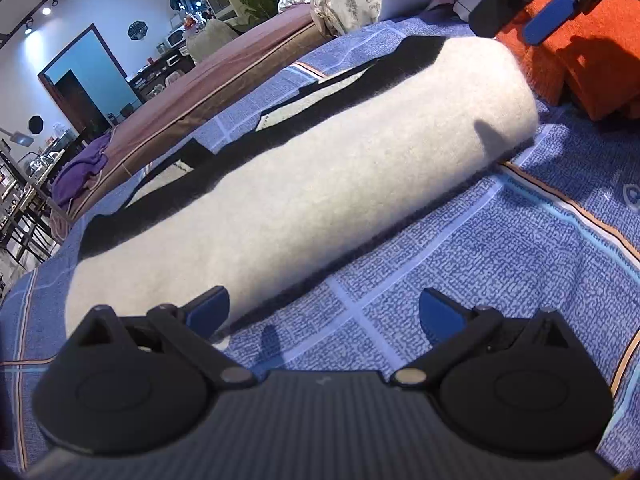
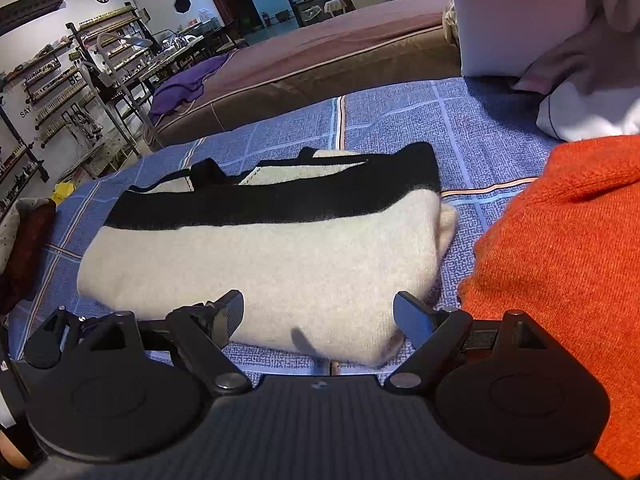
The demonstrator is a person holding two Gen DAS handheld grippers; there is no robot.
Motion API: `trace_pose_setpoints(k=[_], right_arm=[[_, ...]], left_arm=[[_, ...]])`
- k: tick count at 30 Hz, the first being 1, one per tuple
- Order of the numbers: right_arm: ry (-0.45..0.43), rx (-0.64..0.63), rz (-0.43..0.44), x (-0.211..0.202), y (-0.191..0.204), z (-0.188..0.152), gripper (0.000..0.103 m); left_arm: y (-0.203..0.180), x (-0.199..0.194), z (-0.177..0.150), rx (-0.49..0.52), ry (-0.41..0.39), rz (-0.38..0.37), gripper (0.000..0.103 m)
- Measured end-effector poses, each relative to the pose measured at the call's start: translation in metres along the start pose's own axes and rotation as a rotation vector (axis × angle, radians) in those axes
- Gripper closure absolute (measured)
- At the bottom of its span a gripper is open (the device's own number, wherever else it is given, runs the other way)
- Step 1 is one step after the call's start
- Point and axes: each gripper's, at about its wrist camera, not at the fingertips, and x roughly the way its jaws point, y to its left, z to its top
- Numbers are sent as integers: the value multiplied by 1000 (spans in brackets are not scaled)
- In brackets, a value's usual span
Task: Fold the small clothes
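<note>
A cream and black woolly garment (image 1: 304,184) lies folded into a thick bundle on the blue checked bedsheet (image 1: 500,248). My left gripper (image 1: 324,312) is open, low over the sheet at the bundle's near left end, holding nothing. In the right wrist view the same garment (image 2: 272,248) lies just ahead of my right gripper (image 2: 320,312), which is open with the bundle's near edge between its fingers but not clamped. The right gripper (image 1: 516,12) also shows in the left wrist view, at the top right, beyond the garment's far end.
An orange knitted garment (image 2: 560,280) lies right of the bundle, also seen as the orange garment (image 1: 580,60). A white pillow (image 2: 592,112) and a white box (image 2: 520,16) lie behind. A brown mattress (image 2: 320,60) with purple cloth (image 2: 180,88) borders the sheet's far edge.
</note>
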Motion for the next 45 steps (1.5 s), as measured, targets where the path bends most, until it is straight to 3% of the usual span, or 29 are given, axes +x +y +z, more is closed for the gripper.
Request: trace_pose_setpoints(k=[5,7,9,11,13,14,16,19,21,23,25,26,28,30,32,35,37,40,41,45], right_arm=[[24,-177,103,0,3,-17,0],[26,-297,22,4,4,-23,0],[28,-412,-112,13,3,-22,0],[48,-462,-133,25,-5,-14,0],[163,-472,-50,46,-15,-5,0],[172,-500,-1,51,-17,-3,0],[109,-538,109,52,-21,-2,0],[69,-520,313,40,-15,2,0],[105,-576,421,30,-1,0,0],[208,-628,458,32,13,-7,0],[308,-641,450,41,17,-14,0],[316,-665,421,42,18,-17,0],[259,-662,381,35,11,-13,0],[216,-608,401,27,0,1,0],[217,-625,386,26,-6,14,0],[299,-769,336,31,-3,26,24],[338,-858,344,30,-6,34,26],[368,-1004,184,35,-7,41,25],[382,-1023,168,36,-10,44,25],[390,-1043,295,49,-10,40,26]], left_arm=[[6,4,-3,43,-35,-7,0],[15,9,1,45,-30,3,0],[29,14,9,9,-28,-33,0],[39,16,21,-25,-46,-85,0],[44,20,36,-37,-77,-131,0],[46,24,44,-37,-88,-153,0],[49,30,58,-46,-89,-185,0],[49,40,75,-64,-78,-211,0],[48,52,80,-76,-46,-185,0],[51,63,82,-121,-18,-211,0],[54,73,81,-175,12,-246,0],[56,77,80,-194,24,-247,0],[57,81,79,-213,32,-251,0],[57,83,78,-210,38,-247,0],[56,86,78,-209,49,-250,0],[58,88,78,-221,60,-262,0],[58,89,76,-219,60,-265,0],[58,89,77,-212,64,-263,0],[57,90,77,-212,67,-262,0],[58,92,79,-217,70,-265,0]])
